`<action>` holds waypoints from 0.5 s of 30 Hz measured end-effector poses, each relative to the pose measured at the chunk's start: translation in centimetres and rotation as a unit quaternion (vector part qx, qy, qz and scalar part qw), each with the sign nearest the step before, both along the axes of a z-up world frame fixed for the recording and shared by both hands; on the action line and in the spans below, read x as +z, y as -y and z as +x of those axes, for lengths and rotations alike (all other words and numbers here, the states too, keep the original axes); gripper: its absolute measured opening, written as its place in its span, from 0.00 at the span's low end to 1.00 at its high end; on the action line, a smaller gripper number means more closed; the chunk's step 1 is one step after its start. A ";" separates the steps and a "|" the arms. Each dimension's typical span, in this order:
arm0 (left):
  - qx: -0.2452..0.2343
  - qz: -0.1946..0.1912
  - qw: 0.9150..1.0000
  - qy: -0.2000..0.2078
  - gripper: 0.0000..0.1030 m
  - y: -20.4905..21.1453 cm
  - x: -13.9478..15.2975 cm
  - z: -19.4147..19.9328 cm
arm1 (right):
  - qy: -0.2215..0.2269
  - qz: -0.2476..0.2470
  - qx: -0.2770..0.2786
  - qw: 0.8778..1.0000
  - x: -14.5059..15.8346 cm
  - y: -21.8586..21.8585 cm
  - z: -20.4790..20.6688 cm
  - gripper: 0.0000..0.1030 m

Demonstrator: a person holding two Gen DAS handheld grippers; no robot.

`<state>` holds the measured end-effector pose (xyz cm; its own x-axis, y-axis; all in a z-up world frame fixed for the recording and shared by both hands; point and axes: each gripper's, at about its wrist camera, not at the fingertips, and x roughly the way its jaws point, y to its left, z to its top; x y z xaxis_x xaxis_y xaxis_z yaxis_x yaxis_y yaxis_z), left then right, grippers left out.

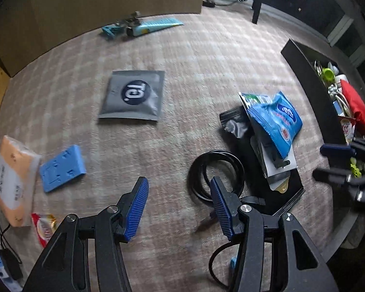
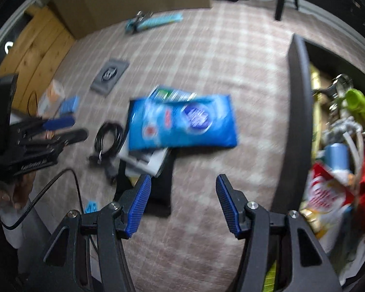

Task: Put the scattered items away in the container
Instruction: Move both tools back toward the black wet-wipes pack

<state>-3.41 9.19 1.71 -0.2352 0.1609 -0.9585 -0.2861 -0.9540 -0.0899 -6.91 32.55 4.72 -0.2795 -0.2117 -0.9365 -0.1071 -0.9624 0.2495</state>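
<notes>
- Two claws, both spread, nothing between the pads: left claw (image 1: 178,187) hangs over the carpet (image 1: 206,60) beside the black cable coil (image 1: 215,174); right claw (image 2: 183,186) sits between the wipes pile and the container (image 2: 295,121).
- Container is a dark bin at the right, already part full.
- Loose on the carpet: blue wipes pack (image 2: 182,121) on a stack of flat pouches, grey pouch (image 1: 133,96), blue block (image 1: 63,169), tissue pack (image 1: 14,180), tube (image 1: 155,25) far back.
- Risk: the wipes pack lies loosely on the stack, so a pinch could probably drag the pouches below along or let it slip.
- Risk: a single loop pinched on the cable coil may let it unwind.
- Right view is blurred; exact stack edges are unclear.
</notes>
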 end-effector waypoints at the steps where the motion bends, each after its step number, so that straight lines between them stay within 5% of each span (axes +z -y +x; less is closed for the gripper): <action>1: -0.002 -0.003 1.000 0.000 0.48 -0.2 -0.2 0.0 | 0.003 -0.001 0.000 1.000 -0.4 0.5 0.1 0.54; 10: -0.045 0.023 0.999 -0.018 0.44 -2.5 1.5 1.4 | -0.008 0.006 -0.007 1.000 -1.1 2.3 -0.1 0.58; 15: -0.076 0.031 0.997 -0.009 0.31 -4.0 1.5 2.4 | -0.011 0.019 0.004 1.000 -1.2 2.1 -0.5 0.53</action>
<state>-1.06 13.20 3.20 -0.2213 0.2550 -0.9413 -0.4291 -0.8922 -0.1408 -7.43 30.47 3.52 -0.2981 -0.1784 -0.9377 -0.0944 -0.9720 0.2150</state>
